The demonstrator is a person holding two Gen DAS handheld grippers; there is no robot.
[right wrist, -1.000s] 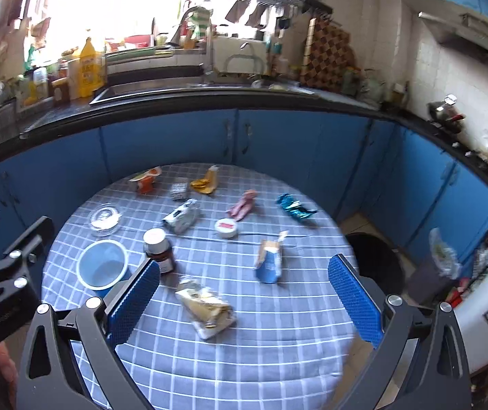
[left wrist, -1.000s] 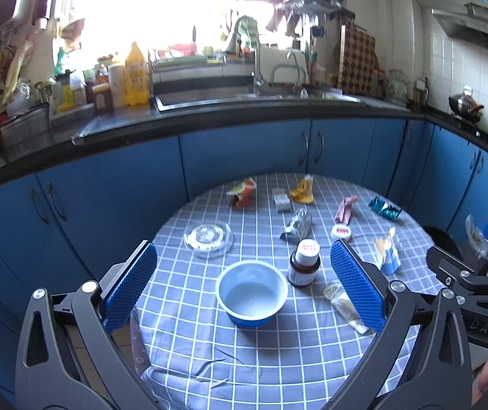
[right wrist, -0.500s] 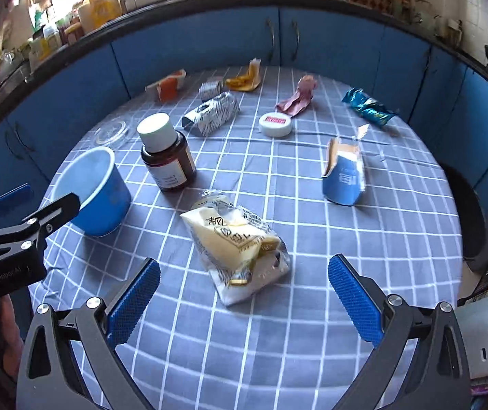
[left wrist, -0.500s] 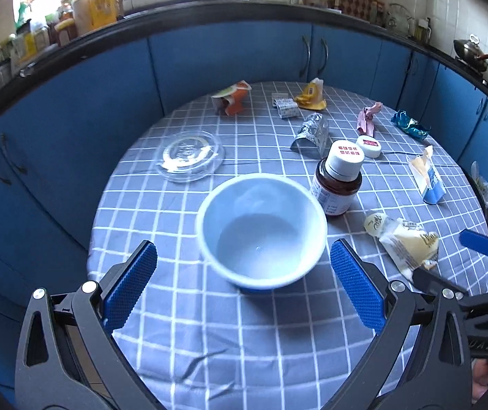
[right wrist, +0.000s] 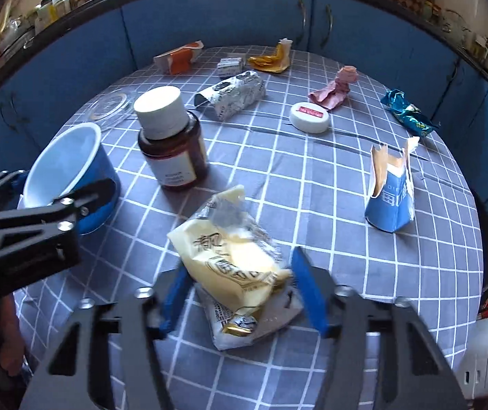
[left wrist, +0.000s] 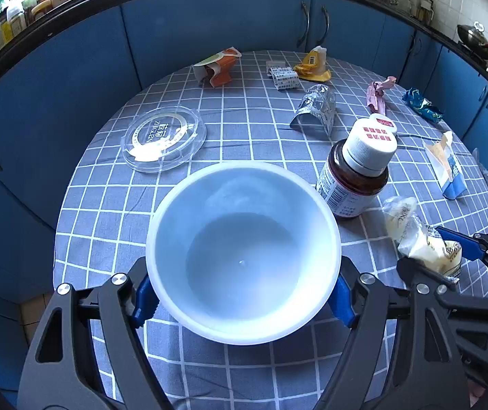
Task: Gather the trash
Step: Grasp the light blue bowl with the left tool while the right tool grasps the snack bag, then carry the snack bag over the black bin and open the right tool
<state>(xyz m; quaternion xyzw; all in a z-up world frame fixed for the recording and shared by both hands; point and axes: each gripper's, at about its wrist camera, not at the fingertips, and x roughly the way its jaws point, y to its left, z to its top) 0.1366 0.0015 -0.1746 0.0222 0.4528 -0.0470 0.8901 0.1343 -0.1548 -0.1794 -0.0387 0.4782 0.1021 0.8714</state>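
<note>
my left gripper (left wrist: 242, 299) straddled the blue bowl (left wrist: 243, 252), its blue pads (left wrist: 341, 299) pressed against the bowl's sides, pinching it where it sat on the checked table (left wrist: 244, 136). my right gripper (right wrist: 240, 290) had its fingers on either side of the yellow wrapper (right wrist: 230, 256) near the table's front edge; i could not tell whether they gripped it. a brown bottle (right wrist: 170, 143) stood between bowl and wrapper. a torn blue carton (right wrist: 391, 194) stood to the right, with other crumpled scraps farther back.
</note>
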